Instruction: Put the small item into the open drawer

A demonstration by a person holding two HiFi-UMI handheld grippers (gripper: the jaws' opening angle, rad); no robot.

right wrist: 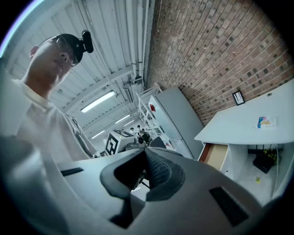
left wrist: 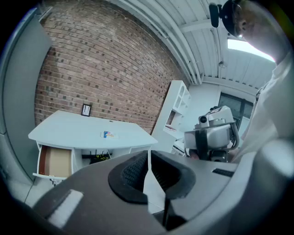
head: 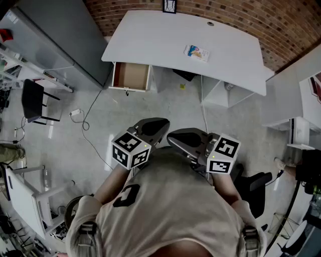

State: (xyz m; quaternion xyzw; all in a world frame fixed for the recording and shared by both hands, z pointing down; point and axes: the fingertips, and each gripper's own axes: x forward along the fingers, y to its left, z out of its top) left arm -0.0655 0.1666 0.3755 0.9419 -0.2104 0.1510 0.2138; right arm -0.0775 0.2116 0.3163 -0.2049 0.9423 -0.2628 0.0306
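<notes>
Sm. item point(head: 196, 52) on desk point(head: 150, 40), drawer point(head: 131, 75) open

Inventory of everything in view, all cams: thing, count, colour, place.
desk: 1, white, against the brick wall
small item: 1, multicoloured, on the desk top
drawer: 1, open, brown inside, under the desk's left end
picture frame: 1, black, at the desk's back edge
cabinet: 1, grey, left of the desk
side chair: 1, black, floor far left
left gripper: 1, grey, jaws together, empty
right gripper: 1, grey, jaws together, empty
</notes>
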